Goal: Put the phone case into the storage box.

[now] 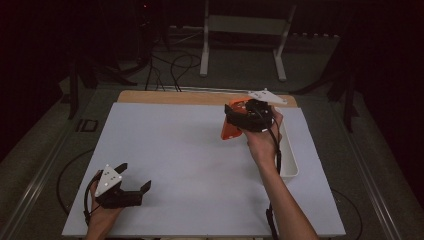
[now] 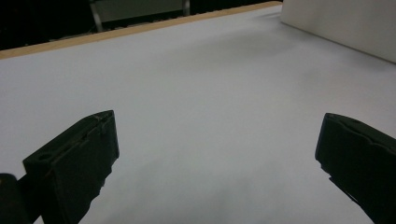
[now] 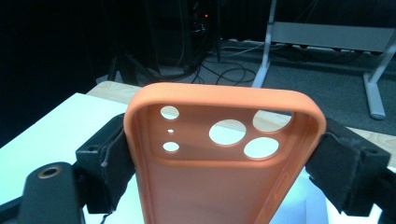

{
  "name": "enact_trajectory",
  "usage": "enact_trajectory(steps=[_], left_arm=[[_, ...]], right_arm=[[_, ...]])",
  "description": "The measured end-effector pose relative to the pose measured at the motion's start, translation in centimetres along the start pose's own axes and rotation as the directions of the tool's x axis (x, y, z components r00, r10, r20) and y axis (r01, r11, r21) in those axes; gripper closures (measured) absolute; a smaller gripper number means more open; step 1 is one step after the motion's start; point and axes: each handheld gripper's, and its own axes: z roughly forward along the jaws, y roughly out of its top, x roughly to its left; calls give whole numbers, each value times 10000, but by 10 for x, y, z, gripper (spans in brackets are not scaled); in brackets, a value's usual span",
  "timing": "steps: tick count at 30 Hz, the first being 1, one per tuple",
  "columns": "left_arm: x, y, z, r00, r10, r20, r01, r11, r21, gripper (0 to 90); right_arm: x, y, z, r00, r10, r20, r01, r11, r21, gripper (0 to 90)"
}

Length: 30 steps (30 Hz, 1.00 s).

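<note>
right gripper (image 3: pixel 224 154) is clamped on the orange phone case (image 3: pixel 219 158) (camera holes facing up), held above the table (image 1: pixel 175 150); left gripper (image 1: pixel 135 182) sits wide open

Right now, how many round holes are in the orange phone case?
6, all in the phone case top end: three large clustered at right, three small stacked at left. Right gripper fingers may hide others.

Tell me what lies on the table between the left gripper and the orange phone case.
Nothing: in the high view, bare white table separates the open left gripper from the orange phone case clamped in the right gripper.
</note>
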Motion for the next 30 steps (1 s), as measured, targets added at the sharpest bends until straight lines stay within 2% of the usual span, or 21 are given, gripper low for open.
enact_trajectory(steps=[30], left_arm=[[0,0,0,10000,4,14,-4,10000,-9,4]], right_arm=[[-20,7,14,9991,60,411,-58,10000,-50,159]])
